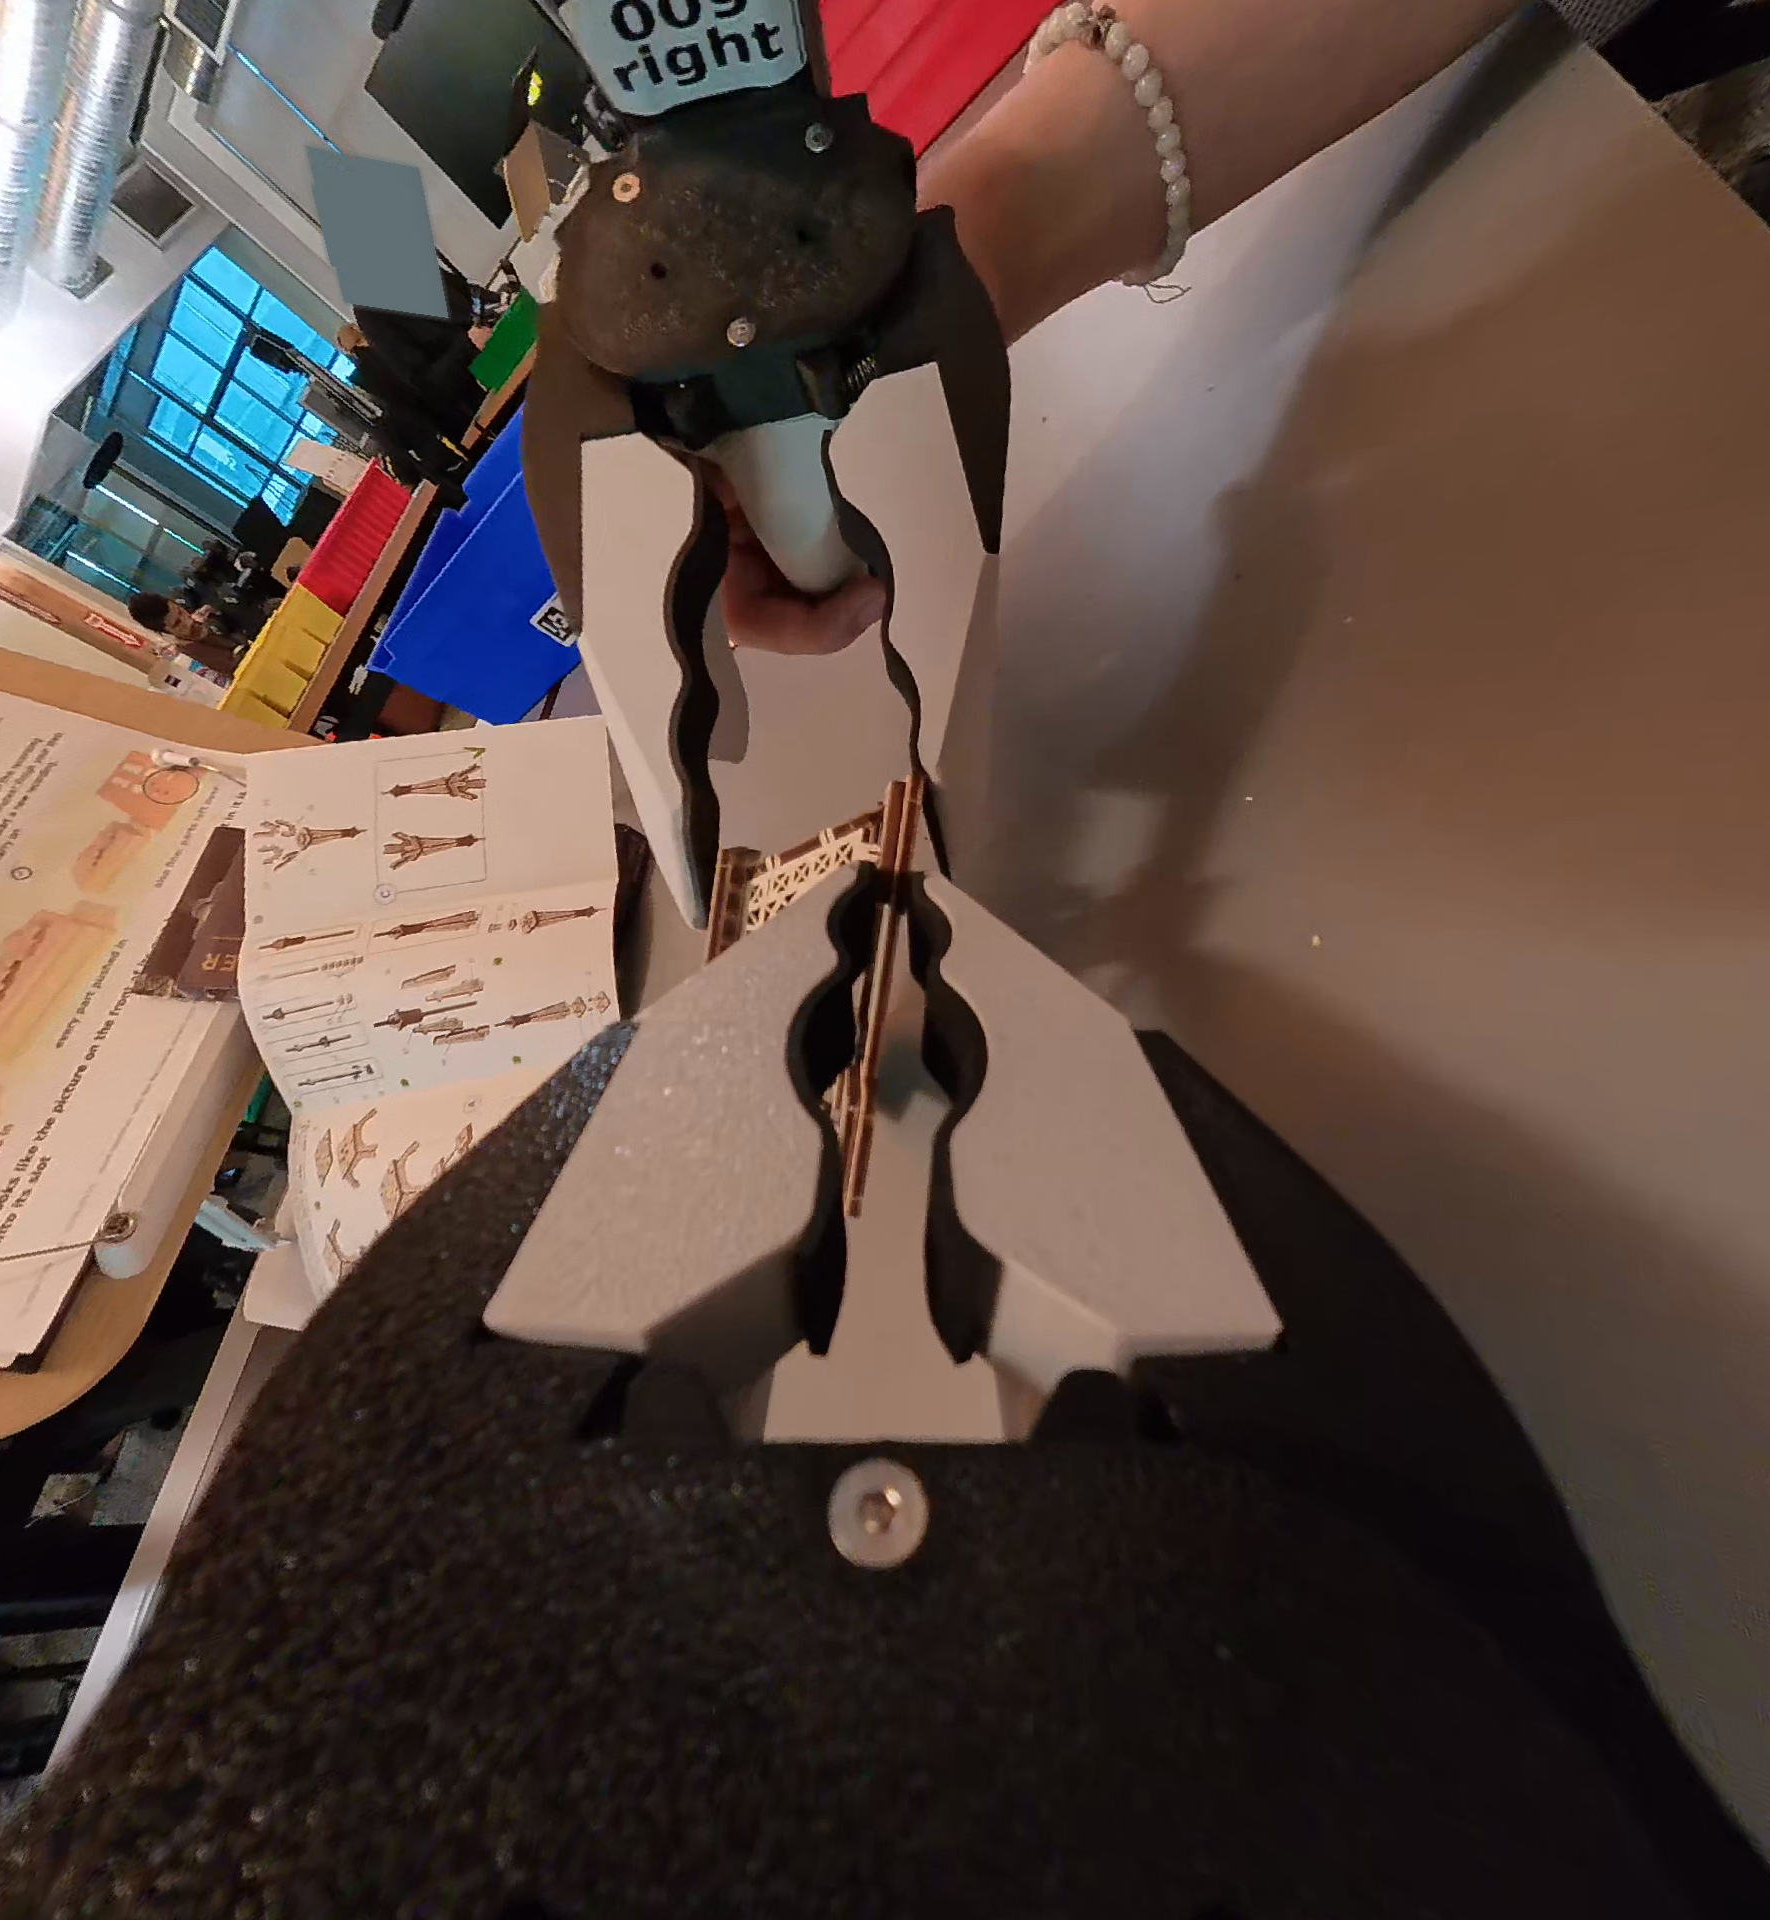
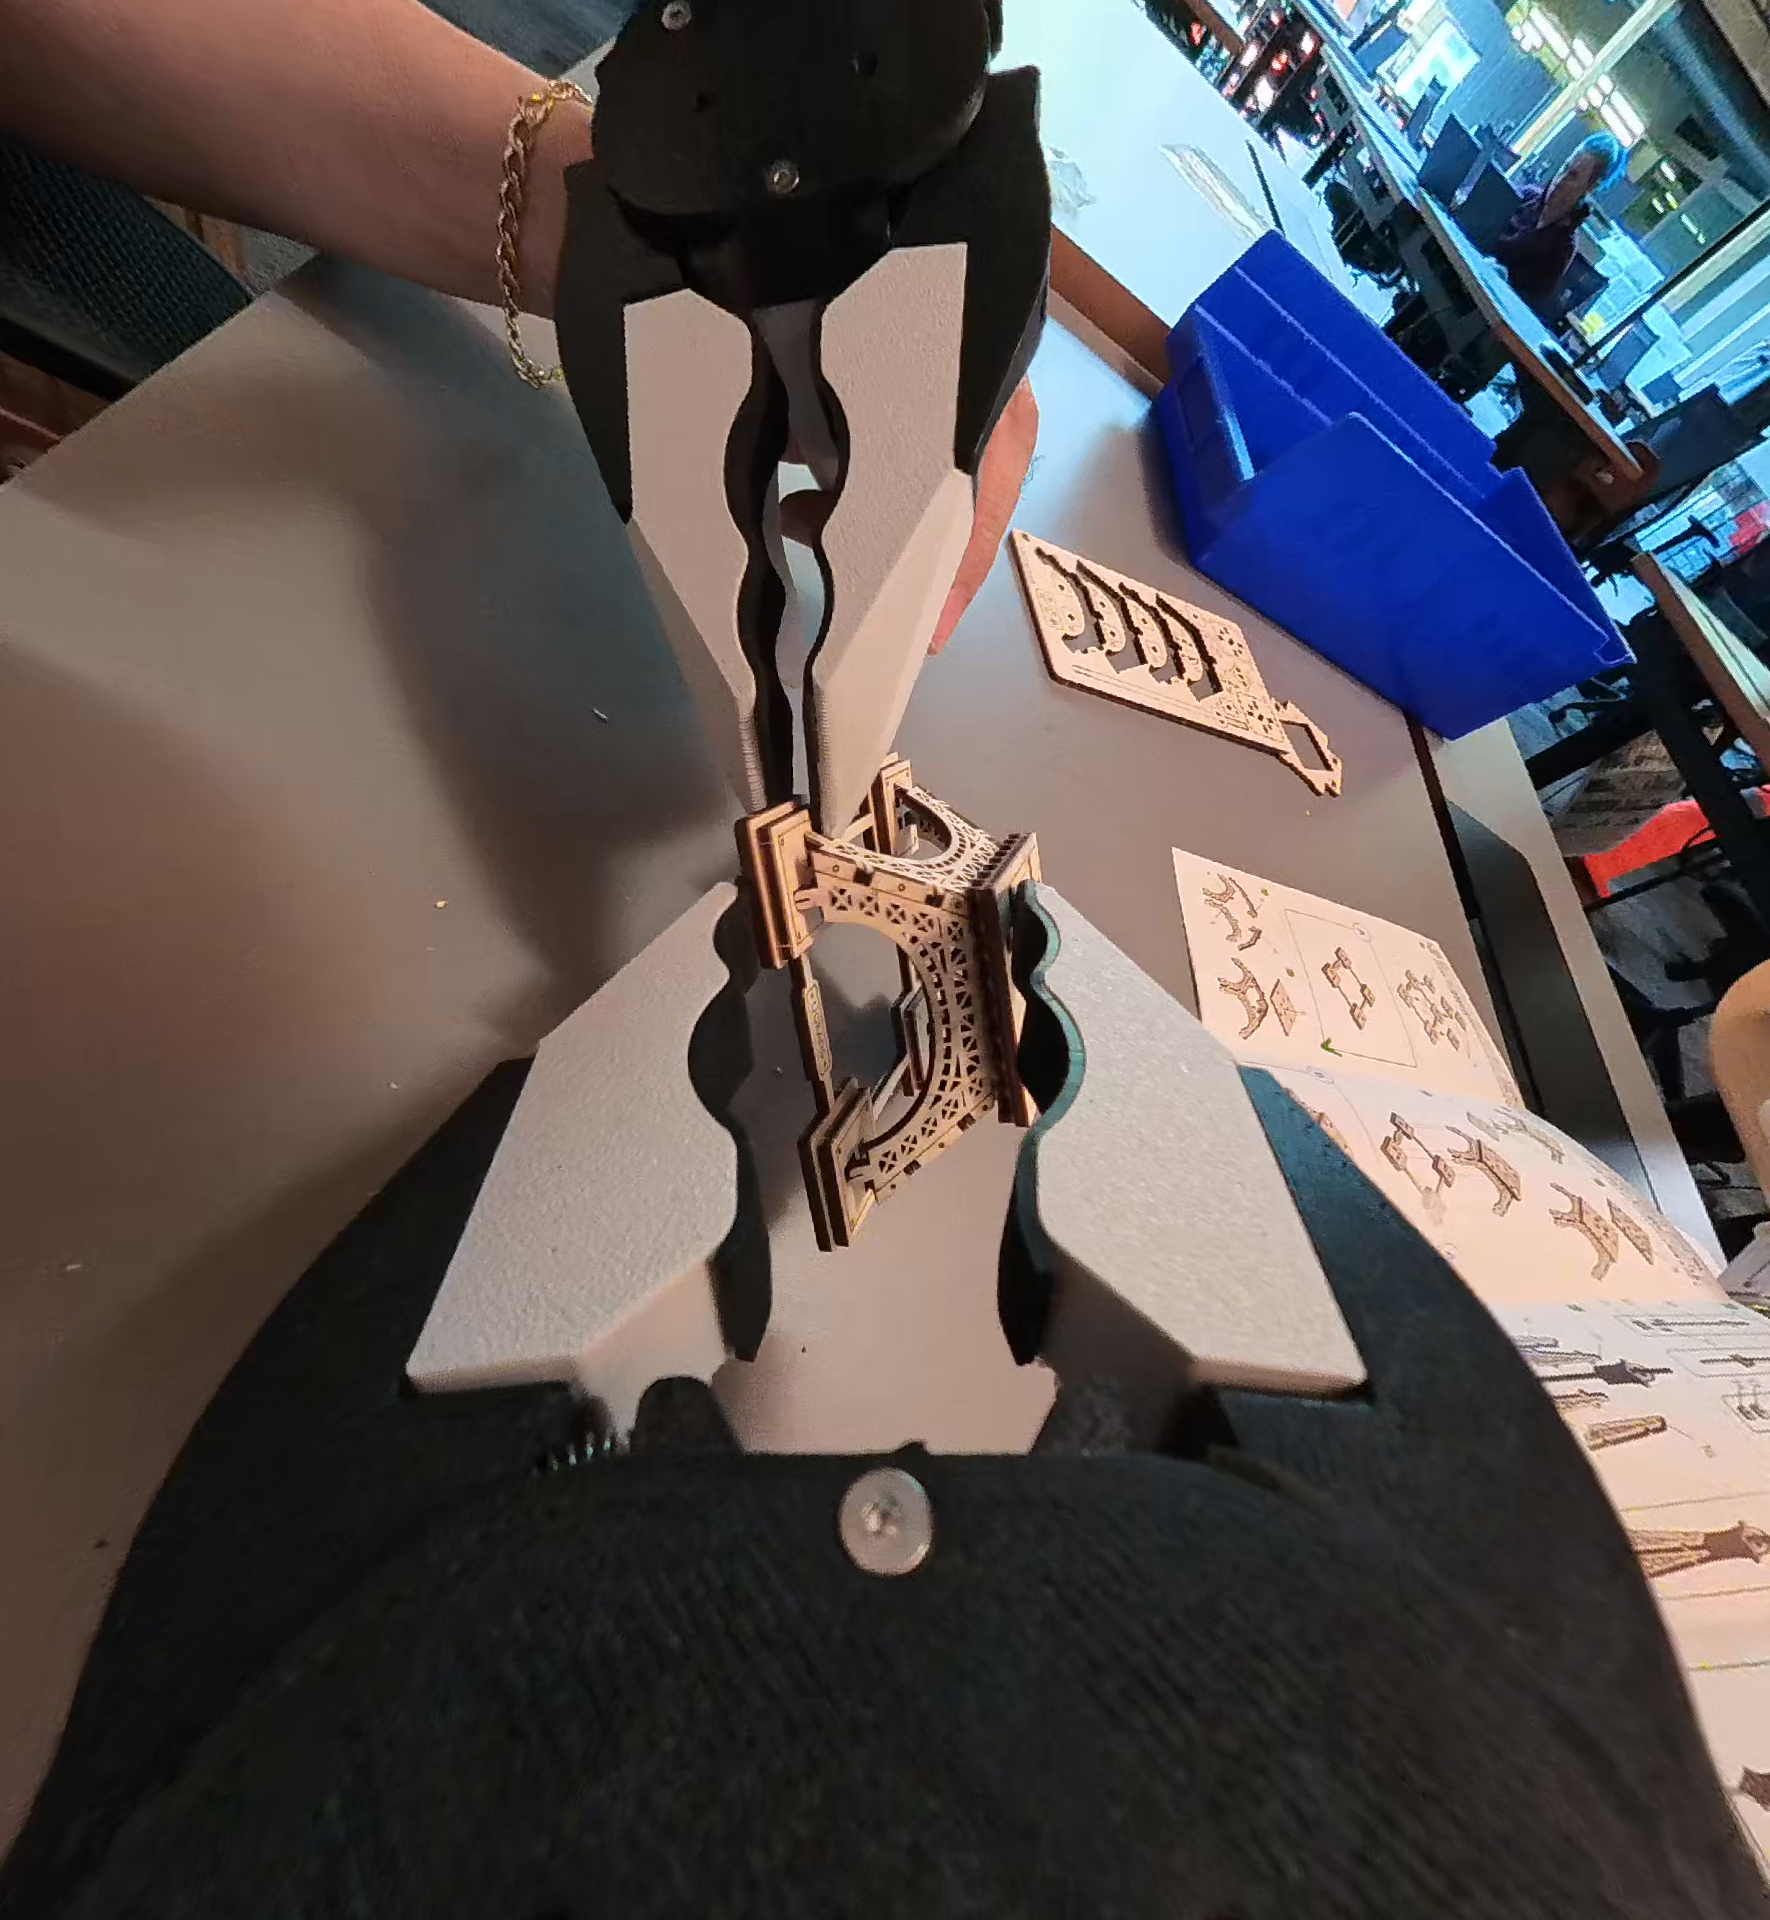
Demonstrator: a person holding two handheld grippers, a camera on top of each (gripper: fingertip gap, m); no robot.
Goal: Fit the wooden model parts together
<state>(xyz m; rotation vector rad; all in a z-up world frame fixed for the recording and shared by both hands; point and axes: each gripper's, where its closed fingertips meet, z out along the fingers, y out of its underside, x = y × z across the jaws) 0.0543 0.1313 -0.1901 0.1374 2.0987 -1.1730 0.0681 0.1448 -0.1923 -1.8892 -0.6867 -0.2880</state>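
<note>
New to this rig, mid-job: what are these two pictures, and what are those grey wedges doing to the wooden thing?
No robot arm here: a person holds a gripper in each hand, each with a camera looking along its two grey fingers. The left wrist view shows the left gripper at the bottom, and the right wrist view shows the right gripper. Each sees the other opposite. The left one is shut on a corner of the wooden model. The right one's fingers flank it; whether they press, I cannot tell. On the grey table lie instruction sheets, a wooden parts sheet and a blue bin.
</note>
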